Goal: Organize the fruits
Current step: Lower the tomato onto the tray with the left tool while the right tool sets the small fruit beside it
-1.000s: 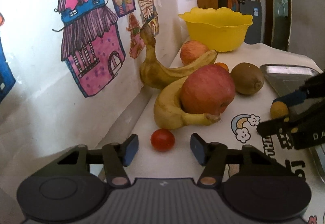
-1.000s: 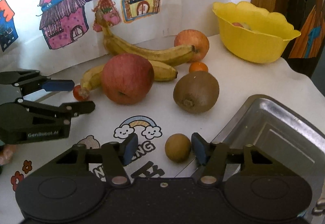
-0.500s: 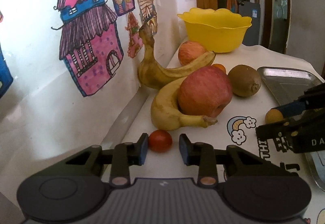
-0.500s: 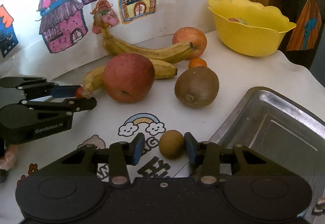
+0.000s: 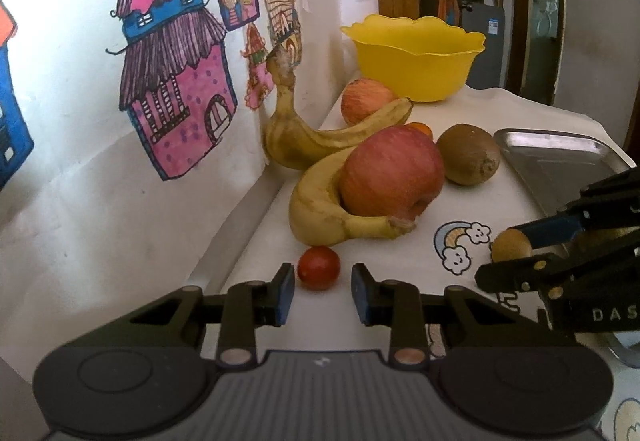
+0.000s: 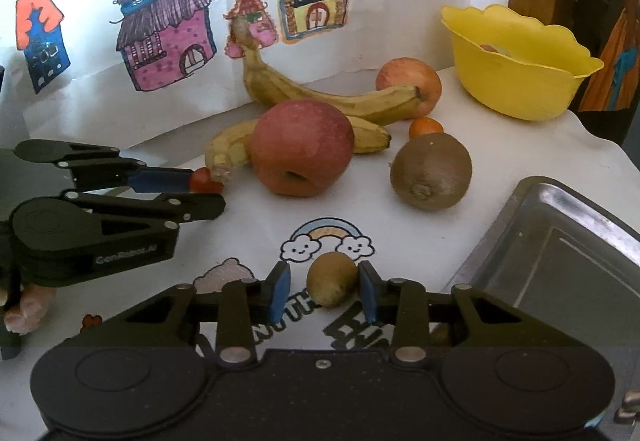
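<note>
A cherry tomato (image 5: 319, 267) lies on the white cloth between the fingertips of my left gripper (image 5: 322, 281). It touches the left pad, and a thin gap shows at the right pad. In the right wrist view the left gripper (image 6: 206, 191) reaches in from the left with the tomato (image 6: 202, 179) at its tip. My right gripper (image 6: 324, 287) is closing around a small brown round fruit (image 6: 332, 279). The right pad touches that fruit and the left pad stands a little off it. The left wrist view shows the same fruit (image 5: 510, 245) in the right gripper (image 5: 498, 253).
Behind lie a big red apple (image 6: 302, 147), two bananas (image 6: 352, 101), a kiwi (image 6: 431, 171), a small orange (image 6: 426, 127) and a second apple (image 6: 408, 81). A yellow bowl (image 6: 516, 81) stands at the back right and a metal tray (image 6: 560, 261) at the right. A wall with house drawings (image 6: 168, 33) closes off the back.
Both grippers' jaws have narrowed from wide apart to close around their fruit, the left on the tomato and the right on the brown fruit. Neither hand has shifted much.
</note>
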Tool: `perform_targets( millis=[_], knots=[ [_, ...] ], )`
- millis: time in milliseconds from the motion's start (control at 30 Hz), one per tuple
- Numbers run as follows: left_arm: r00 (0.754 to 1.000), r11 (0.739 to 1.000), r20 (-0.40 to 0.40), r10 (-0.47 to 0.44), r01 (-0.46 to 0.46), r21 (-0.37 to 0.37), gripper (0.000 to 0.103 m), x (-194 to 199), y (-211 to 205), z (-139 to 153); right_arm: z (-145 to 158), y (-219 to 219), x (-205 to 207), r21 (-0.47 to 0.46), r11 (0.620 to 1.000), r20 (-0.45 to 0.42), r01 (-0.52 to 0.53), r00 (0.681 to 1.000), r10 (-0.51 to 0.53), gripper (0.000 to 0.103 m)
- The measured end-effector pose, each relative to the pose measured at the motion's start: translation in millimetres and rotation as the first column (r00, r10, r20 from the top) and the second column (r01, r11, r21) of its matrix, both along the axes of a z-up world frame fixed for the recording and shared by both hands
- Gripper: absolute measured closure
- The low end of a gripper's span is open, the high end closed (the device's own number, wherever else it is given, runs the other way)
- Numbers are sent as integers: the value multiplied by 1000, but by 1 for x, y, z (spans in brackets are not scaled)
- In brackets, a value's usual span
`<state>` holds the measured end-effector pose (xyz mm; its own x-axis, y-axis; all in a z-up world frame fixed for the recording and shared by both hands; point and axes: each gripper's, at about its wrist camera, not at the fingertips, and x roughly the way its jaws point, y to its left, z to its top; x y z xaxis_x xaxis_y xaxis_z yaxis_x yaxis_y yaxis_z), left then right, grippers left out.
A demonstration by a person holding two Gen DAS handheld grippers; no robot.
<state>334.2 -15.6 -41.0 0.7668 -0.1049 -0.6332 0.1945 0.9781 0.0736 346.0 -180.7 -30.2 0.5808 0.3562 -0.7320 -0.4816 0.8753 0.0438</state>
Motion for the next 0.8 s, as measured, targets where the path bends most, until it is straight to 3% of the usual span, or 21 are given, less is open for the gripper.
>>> perform_targets(
  millis=[200,367,800],
  knots=[
    [1000,1000,15,12,-12,-7,68,2,0,-3,-2,4,0,32,999,-5,-9,1000,9,65],
    [1000,1000,16,15,-15,-4,78,1,-1,-3,-3,4,-2,43,999,-5,-9,1000,10,68],
    [999,998,-11,-47,46,-42,78,-32,-10,0,-3,9,-24,21,1000,37,2,999,-3,71]
  ],
)
